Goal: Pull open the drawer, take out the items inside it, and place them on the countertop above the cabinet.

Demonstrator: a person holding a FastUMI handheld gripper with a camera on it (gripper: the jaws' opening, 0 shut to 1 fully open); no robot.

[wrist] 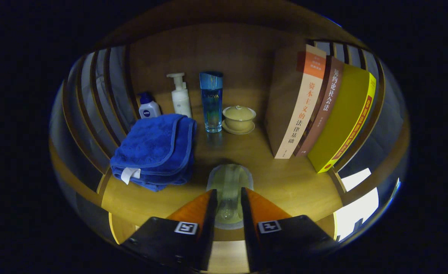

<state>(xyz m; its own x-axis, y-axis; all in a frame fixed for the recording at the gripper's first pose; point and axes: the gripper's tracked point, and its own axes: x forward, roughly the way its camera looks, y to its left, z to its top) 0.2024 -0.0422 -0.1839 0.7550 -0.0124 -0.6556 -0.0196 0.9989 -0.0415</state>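
My gripper (228, 198) is closed on a clear glass (229, 182), both fingers pressing its sides, and I hold it low over the countertop (284, 182). I judge the placing step is in hand. To do it well I lower it upright onto the bare wood ahead, clear of the towel (155, 152) and books (319, 110), then part the fingers slowly.

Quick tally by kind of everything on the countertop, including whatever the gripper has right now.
Bottles: 3 (small bottle, pump bottle, tall blue bottle)
Books: 3 (orange-topped book, brown book, yellow book)
Towels: 1 (blue towel)
Lidded cups: 1 (cup)
Clear glass: 1 (glass, between the fingers of the gripper)
Total: 9
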